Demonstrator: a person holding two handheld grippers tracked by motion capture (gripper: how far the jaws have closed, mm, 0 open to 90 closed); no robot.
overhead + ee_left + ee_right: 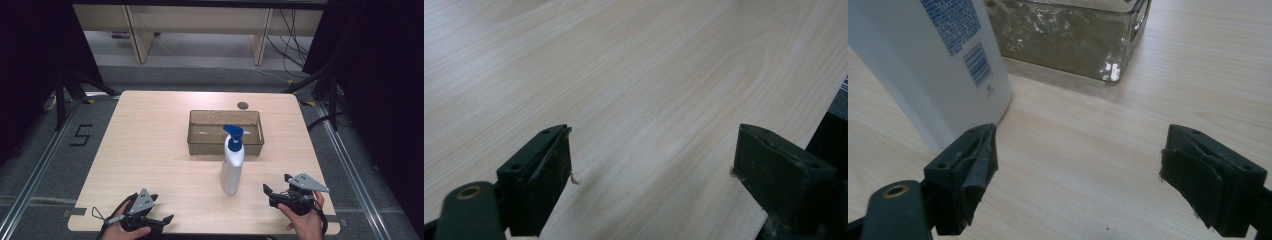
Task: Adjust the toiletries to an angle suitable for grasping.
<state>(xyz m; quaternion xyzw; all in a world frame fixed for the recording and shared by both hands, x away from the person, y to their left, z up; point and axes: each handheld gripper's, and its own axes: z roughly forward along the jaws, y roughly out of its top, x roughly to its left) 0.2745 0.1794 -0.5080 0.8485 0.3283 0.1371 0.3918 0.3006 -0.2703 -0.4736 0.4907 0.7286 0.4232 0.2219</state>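
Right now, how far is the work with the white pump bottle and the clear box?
Nothing looks done yet. The pump bottle stands upright on the table, in front of the clear box, which looks empty. Both tongs are open and hold nothing: the right tongs rest beside the bottle, the left tongs near the table's front edge. Gripping the bottle probably comes next.

In the right gripper view, the white pump bottle (pixel 923 60) is cut off by the top and left edges, its label print too small to read. The clear plastic bin (pixel 1068 35) is cropped at the top.
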